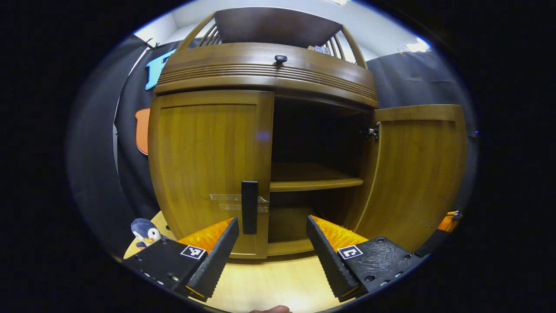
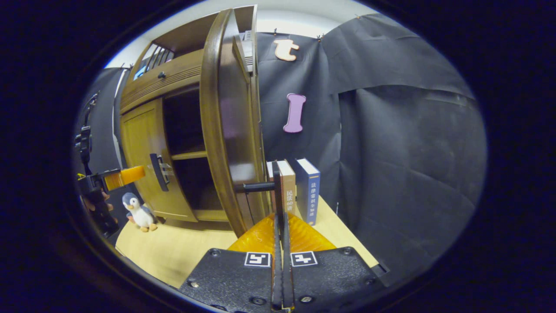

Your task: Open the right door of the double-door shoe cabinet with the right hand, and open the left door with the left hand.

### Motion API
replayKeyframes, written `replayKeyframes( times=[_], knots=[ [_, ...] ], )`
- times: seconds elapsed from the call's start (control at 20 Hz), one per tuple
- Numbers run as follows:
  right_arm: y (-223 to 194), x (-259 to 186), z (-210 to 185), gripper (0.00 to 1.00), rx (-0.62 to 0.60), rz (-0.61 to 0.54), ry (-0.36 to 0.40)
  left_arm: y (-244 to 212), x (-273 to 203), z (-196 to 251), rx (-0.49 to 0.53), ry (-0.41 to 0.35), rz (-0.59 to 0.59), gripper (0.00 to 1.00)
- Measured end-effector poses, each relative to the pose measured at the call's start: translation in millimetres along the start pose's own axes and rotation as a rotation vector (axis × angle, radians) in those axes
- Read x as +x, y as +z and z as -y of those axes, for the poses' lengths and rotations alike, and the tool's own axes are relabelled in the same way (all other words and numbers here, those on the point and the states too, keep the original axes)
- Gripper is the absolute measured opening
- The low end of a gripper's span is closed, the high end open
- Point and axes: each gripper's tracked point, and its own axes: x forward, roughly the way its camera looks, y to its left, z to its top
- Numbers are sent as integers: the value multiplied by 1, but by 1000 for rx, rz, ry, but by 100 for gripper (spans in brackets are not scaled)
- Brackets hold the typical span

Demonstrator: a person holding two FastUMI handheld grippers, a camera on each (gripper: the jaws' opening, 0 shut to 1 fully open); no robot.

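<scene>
The wooden shoe cabinet [image 1: 265, 71] stands on a light table. Its right door [image 1: 417, 174] is swung wide open. Its left door [image 1: 208, 165] lies flat against the cabinet front, a black bar handle [image 1: 249, 207] at its inner edge. My left gripper [image 1: 273, 221] is open just short of that handle, which sits near its left finger. In the right gripper view my right gripper [image 2: 280, 217] is shut on the right door's handle [image 2: 276, 182], beside the door's edge [image 2: 230, 130]. The left gripper [image 2: 126, 176] shows farther off by the left door [image 2: 139, 148].
A penguin toy [image 1: 145, 232] stands on the table [image 1: 269, 282] left of the cabinet. Two or three upright books [image 2: 299, 187] stand behind the open door. Inside, a shelf [image 1: 312, 178] crosses the dark interior. A drawer knob [image 1: 280, 58] sits above the doors.
</scene>
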Motion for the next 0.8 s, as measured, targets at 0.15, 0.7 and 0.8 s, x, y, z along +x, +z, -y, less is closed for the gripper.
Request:
replayKeyframes(
  times=[0.15,0.7,0.8],
  knots=[
    [4,-6,17,4,26,17,-45,-8,8,-8,-2,15,-13,94],
    [27,-43,23,4,47,106,-127,-31,69,-40,-24,54,-66,94],
    [29,-49,25,4,55,123,-139,-38,79,-41,-22,29,-65,94]
  ],
)
